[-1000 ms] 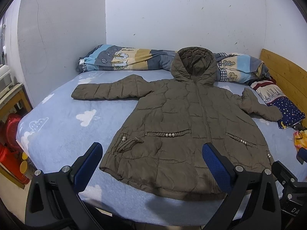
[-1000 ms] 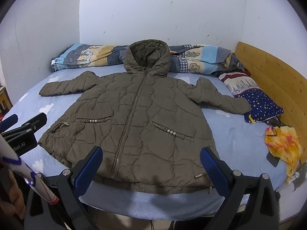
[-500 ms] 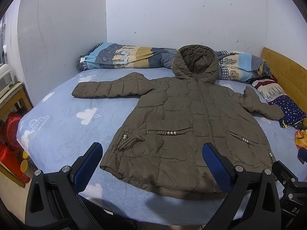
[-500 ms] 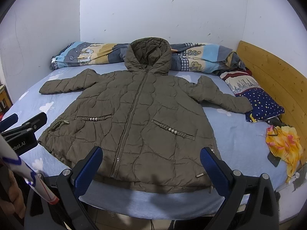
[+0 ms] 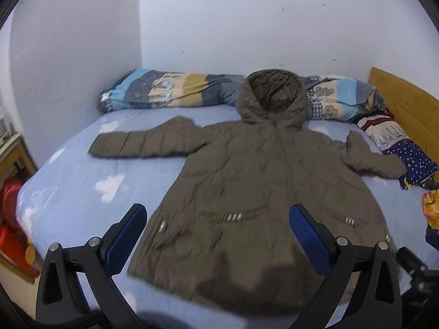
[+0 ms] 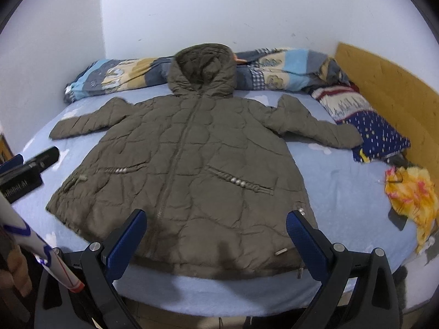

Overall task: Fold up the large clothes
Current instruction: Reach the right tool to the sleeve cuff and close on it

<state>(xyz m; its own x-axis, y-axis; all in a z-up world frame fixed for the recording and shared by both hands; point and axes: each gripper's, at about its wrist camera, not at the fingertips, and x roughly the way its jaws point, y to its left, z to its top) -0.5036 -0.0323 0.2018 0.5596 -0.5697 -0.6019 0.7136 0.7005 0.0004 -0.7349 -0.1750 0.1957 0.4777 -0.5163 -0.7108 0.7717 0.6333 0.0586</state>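
We hold the left hand-held gripper (image 5: 216, 235) over the near edge of the bed (image 5: 71, 192), its two blue-padded fingers (image 5: 124, 237) spread wide with nothing between them. The right hand-held gripper (image 6: 216, 235) is likewise spread and holds nothing; its fingers (image 6: 307, 240) hang above the hem of the jacket (image 6: 189, 164) — we cannot tell whether they touch the fabric.

The jacket is an olive quilted garment with a hood (image 6: 203, 68). It lies flat and face up on the light-blue bed sheet, zipper closed, hem toward us and hood toward the wall. Both sleeves are stretched outward: the left sleeve (image 5: 145, 144) rests on bare sheet, and the cuff of the right sleeve (image 6: 321, 128) reaches a dark-blue starred cloth (image 6: 384, 137).

Behind the hood, a striped blanket roll (image 6: 282, 70) lies along the wall — the hood rests against it. A wooden headboard (image 6: 389, 82) borders the right side of the bed. A yellow-and-orange cloth (image 6: 414, 194) lies near the bed's right edge, well apart from the jacket. In the right wrist view, part of the left hand-held gripper appears at the left edge of the frame.
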